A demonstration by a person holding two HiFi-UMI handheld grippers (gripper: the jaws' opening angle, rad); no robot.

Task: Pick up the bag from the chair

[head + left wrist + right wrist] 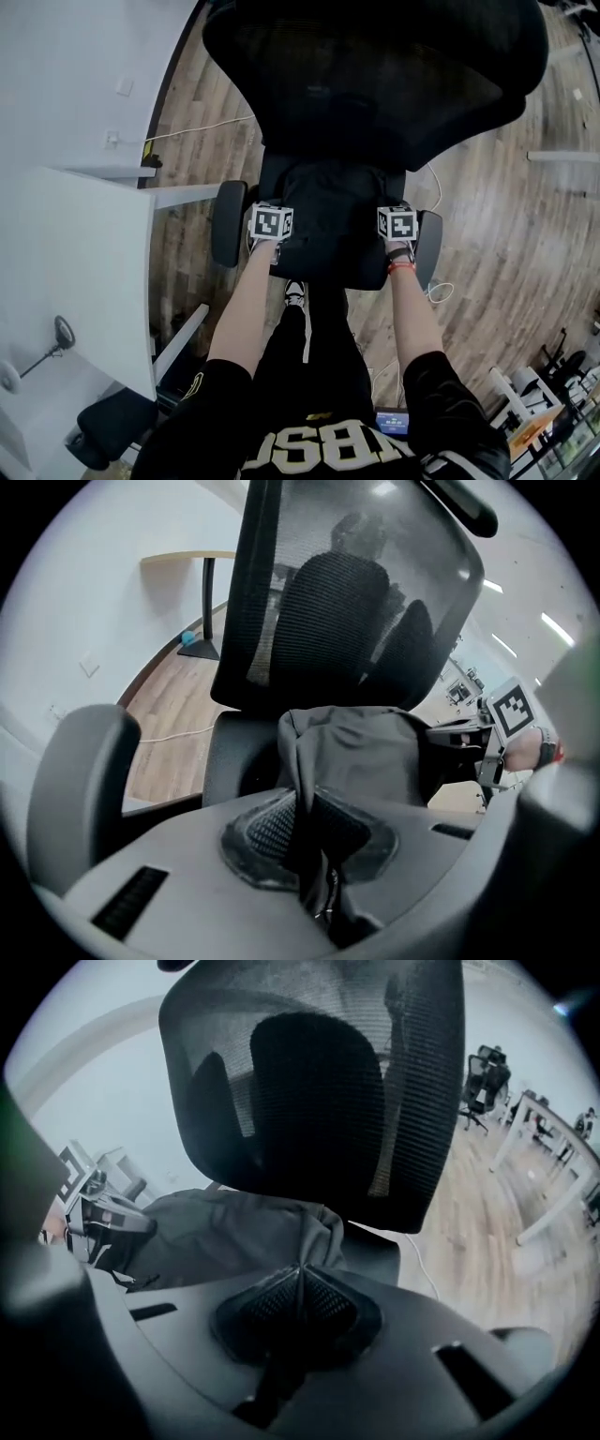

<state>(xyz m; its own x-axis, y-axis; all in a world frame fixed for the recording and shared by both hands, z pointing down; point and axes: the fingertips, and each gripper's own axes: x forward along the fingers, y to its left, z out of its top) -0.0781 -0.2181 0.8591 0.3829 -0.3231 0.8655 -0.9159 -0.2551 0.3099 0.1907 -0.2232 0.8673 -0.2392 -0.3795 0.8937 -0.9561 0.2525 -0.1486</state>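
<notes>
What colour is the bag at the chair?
Dark grey; the bag shows best in the left gripper view.

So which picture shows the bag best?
The left gripper view: the dark grey fabric bag fills the middle, its crumpled cloth pinched in the fingers. The right gripper view shows it lower, off to the left. The head view shows only a dark shape against the black mesh chair.

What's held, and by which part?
Both grip the dark grey fabric bag: left gripper pinches a fold on its left side, right gripper its right side.
</notes>
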